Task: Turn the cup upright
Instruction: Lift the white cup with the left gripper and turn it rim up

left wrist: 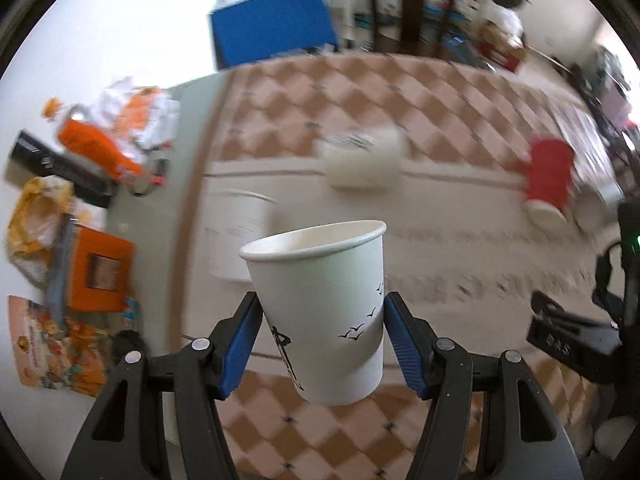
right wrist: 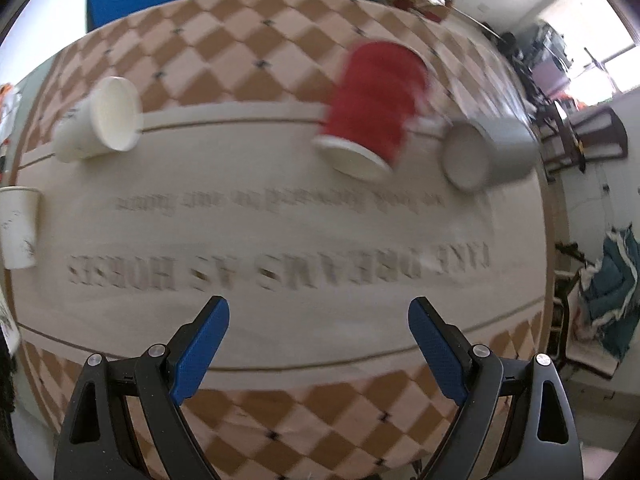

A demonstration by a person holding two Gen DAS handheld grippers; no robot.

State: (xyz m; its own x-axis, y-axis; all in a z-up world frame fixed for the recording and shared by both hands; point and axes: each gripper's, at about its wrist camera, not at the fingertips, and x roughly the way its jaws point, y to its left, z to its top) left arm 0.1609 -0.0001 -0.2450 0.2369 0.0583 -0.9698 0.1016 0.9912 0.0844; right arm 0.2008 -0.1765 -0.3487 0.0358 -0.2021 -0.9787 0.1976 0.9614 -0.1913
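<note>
The left tool [left wrist: 322, 344] grips a white paper cup [left wrist: 324, 312] by its lower wall, mouth up and tipped a little, lifted clear of the patterned table [left wrist: 440, 92]. I'd say the flip itself is done and the setting-down is in hand; next comes lowering it level onto a free patch and letting go. At ten o'clock from it another white cup [left wrist: 240, 236] already stands upright, close enough to get knocked. At twelve o'clock a white cup [left wrist: 364, 160] lies on its side, and at two o'clock a red cup [left wrist: 550, 176] does too. The right tool [right wrist: 318, 344] hangs wide and holds nothing, with a gray cup [right wrist: 488, 152] lying at one o'clock.
</note>
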